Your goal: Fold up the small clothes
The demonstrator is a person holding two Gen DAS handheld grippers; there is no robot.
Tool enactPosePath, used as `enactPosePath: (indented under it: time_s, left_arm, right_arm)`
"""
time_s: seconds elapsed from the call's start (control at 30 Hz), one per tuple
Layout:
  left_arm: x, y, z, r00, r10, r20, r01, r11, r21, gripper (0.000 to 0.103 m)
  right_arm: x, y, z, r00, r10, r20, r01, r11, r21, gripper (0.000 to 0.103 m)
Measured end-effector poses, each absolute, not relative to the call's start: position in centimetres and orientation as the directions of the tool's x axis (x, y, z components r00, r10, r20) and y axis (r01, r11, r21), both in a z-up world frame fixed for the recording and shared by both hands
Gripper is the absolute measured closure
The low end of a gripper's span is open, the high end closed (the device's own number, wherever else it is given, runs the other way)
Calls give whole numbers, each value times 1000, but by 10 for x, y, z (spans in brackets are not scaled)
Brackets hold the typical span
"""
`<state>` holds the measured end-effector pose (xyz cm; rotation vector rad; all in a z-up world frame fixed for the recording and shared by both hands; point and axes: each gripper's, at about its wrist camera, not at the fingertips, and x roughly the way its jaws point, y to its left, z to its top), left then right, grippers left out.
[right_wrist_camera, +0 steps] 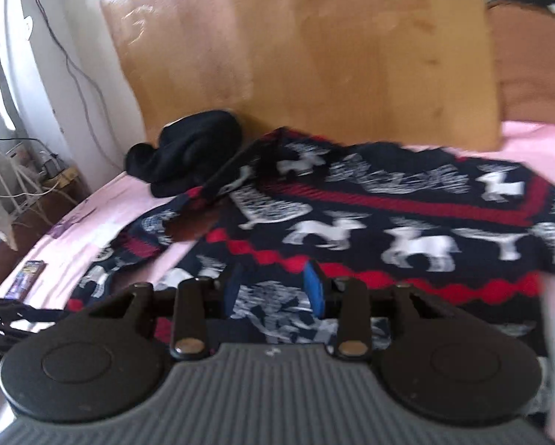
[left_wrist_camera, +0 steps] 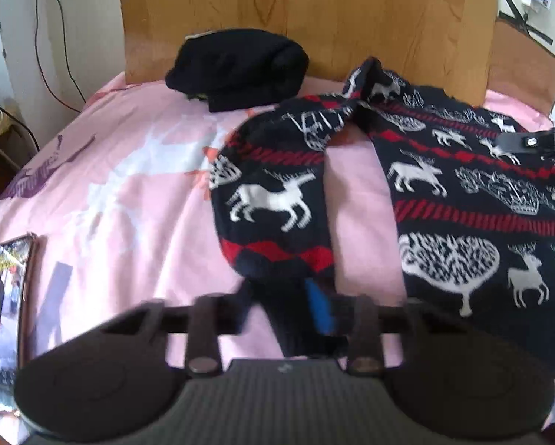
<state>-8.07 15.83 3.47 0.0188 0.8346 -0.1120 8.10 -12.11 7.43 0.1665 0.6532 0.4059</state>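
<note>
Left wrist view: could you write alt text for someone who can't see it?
A dark sweater patterned with white reindeer and red stripes lies on a pink bedsheet, one sleeve spread toward the left gripper. A folded black garment sits by the wooden headboard.

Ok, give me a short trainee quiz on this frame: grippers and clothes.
1. True or false: the right gripper is shut on the sweater.
2. What lies on the bed by the headboard? A) black garment B) white towel C) striped pillow
3. Which part of the sweater does the left gripper hold?

Key: 1 false, it is open above the sweater. 2 A. 3 the sleeve cuff.
</note>
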Motion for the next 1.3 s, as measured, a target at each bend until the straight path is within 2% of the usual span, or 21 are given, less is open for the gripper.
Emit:
enactPosePath:
  time_s: [0.03,0.13,0.3,0.4,0.5,0.7,0.87,0.97,1.03,1.1,1.17,1.3]
  left_arm:
    - [-79,163,37,664,-108,-739,108,993,-48,92]
    - [-77,189,51,676,-196,-710,93,979,-182,93]
    - [-98,224,86,720,-416,-556,168,881,-441,93]
    - [-108,224,100,714,-502,-489,241,831,-501,93]
    - [-114,214,107,699,-549,-458,302,807,-507,92]
    - [-107,193,107,658,-599,-457,362,783,-505,92]
    - [-101,174,119,640,-619,-454,405,775,-486,92]
    - [-97,155,129,631,-633,-449,439,768,-466,92]
    - [-87,137,133,623,-639,-452,457,766,-453,92]
    - [-76,121,133,608,-641,-468,469,766,-441,92]
    - [-64,108,130,585,-654,-479,481,756,-445,92]
    - [-40,88,122,521,-700,-488,519,714,-470,92]
  right_arm:
    - [89,-112,74,708,427,-563,-321,904,282,62]
    - [107,-93,78,676,459,-576,-348,889,299,62]
    - [136,-77,83,622,526,-581,-357,850,387,62]
    - [153,-63,78,574,586,-572,-354,807,472,62]
    - [164,-51,70,553,601,-577,-329,794,511,59]
    - [183,-60,60,602,534,-593,-248,832,496,58]
    - [242,-68,47,569,529,-629,-178,827,534,57]
    - [294,-65,50,522,616,-590,-209,763,612,59]
    - [331,-68,58,562,617,-550,-215,751,624,58]
    - [361,-75,55,582,577,-573,-136,764,631,53]
    - [366,-87,52,586,570,-576,-103,758,645,52]
    - [337,-121,64,577,624,-528,-186,729,659,52]
